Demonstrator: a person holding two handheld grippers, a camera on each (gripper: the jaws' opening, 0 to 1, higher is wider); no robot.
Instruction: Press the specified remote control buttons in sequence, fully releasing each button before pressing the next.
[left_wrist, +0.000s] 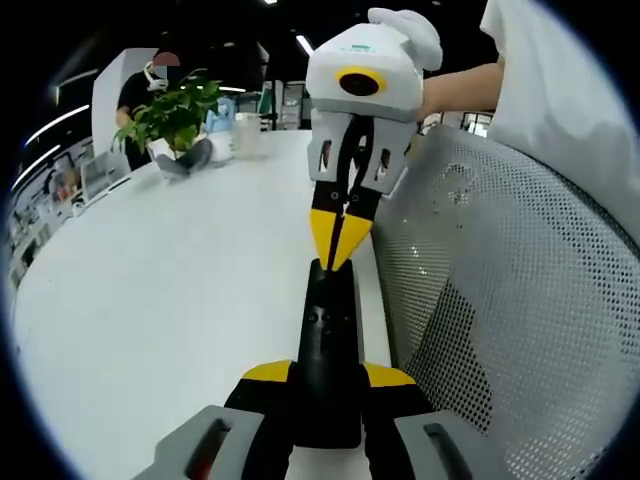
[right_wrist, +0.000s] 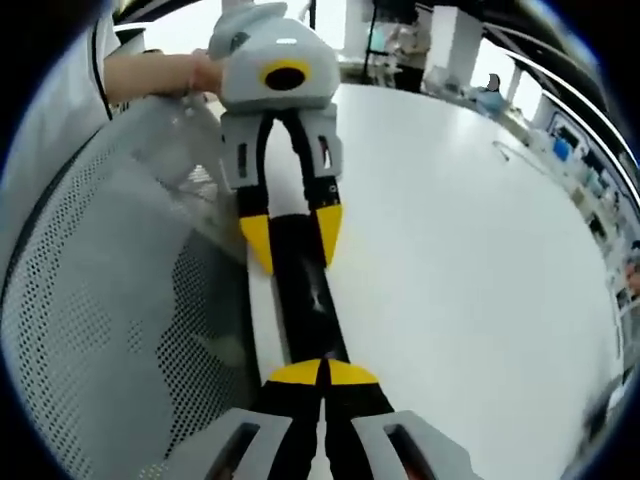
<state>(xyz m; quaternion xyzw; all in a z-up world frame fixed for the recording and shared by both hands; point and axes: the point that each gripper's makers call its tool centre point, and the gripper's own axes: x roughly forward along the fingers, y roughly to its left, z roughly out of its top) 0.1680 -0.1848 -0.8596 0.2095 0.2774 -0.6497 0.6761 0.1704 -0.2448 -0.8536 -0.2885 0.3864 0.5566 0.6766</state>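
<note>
A long black remote control (left_wrist: 330, 320) is held over the edge of a white table (left_wrist: 170, 300). My left gripper (left_wrist: 328, 376) is shut on its near end, with a yellow-tipped jaw on each side. My right gripper (left_wrist: 339, 258) comes in from the top, shut, its joined yellow tips touching the remote's far end. In the right gripper view the remote (right_wrist: 303, 290) runs up from the shut right gripper (right_wrist: 322, 372), whose tips rest on its upper face. The left gripper (right_wrist: 296, 238) clamps the remote's other end.
A grey mesh chair back (left_wrist: 500, 300) stands close beside the remote; it is also at the left of the right gripper view (right_wrist: 110, 300). A potted plant (left_wrist: 175, 115) and cups (left_wrist: 245, 130) sit at the table's far end, with a person (left_wrist: 140, 90) behind them.
</note>
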